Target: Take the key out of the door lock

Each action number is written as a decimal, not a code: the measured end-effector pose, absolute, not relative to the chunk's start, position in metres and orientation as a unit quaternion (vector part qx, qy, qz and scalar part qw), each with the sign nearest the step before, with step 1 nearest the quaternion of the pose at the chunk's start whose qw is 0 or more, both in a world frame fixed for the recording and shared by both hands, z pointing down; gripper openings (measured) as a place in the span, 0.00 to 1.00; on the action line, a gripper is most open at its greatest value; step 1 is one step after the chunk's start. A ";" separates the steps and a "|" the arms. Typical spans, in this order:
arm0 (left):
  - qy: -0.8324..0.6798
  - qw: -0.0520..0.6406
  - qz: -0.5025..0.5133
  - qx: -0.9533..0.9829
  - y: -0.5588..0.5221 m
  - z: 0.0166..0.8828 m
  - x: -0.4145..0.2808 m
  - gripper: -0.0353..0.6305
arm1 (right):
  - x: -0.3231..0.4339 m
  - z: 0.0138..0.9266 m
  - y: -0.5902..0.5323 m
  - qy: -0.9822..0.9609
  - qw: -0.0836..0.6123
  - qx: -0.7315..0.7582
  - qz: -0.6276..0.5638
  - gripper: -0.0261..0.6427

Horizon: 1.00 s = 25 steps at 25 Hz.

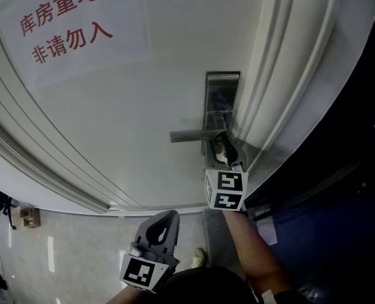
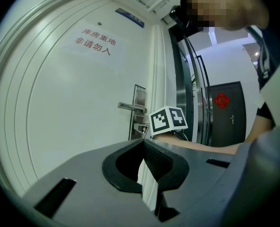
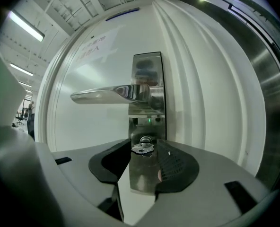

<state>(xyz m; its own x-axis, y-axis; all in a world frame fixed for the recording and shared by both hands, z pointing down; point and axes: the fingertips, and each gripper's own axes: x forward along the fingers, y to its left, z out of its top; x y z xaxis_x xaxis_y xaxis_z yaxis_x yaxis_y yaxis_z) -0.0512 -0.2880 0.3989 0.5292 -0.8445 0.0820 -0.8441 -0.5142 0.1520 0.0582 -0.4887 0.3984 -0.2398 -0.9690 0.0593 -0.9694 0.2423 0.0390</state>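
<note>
- Head view: a white door [image 1: 111, 119] carries a paper sign [image 1: 67, 24] printed with red characters. At the door's edge sits a steel lock plate [image 1: 222, 90] with a lever handle [image 1: 190, 135] reaching out to the left. The right gripper [image 1: 224, 145] points at the plate just below the lever, with the person's forearm [image 1: 251, 246] behind it. The left gripper [image 1: 168, 217] hangs lower, well apart from the lock and over the tiled floor [image 1: 61, 246].
- Left gripper view: its two jaws meet at the tips and nothing lies between them. Past them are the white door, the lever handle and the right gripper's marker cube [image 2: 168, 119] in front of the lock plate. A dark door [image 2: 227, 112] with a red ornament stands further back.
- Right gripper view: its jaws stand apart, one on each side of the key [image 3: 143, 147]. The key sticks out of the keyhole in the lower part of the lock plate, under the lever handle. Neither pad presses on it, and the key sits in the lock.
</note>
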 end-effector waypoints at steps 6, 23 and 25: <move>-0.489 0.087 -0.002 0.868 -0.288 0.398 -0.053 0.06 | 0.057 0.397 -0.490 -0.785 0.036 0.618 0.004 0.25; -0.492 0.087 -0.007 0.866 -0.284 0.397 -0.056 0.06 | 0.058 0.398 -0.485 -0.778 0.023 0.628 0.027 0.24; -0.491 0.088 -0.007 0.866 -0.284 0.397 -0.057 0.06 | 0.058 0.398 -0.482 -0.777 0.022 0.628 0.026 0.24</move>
<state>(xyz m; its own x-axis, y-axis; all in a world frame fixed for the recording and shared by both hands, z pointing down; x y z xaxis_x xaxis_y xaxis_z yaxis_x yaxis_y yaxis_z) -0.0566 -0.2838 0.3969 0.5169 -0.8528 0.0741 -0.8504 -0.5017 0.1585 0.0582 -0.4821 0.3983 -0.2100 -0.9755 0.0662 -0.9777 0.2096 -0.0135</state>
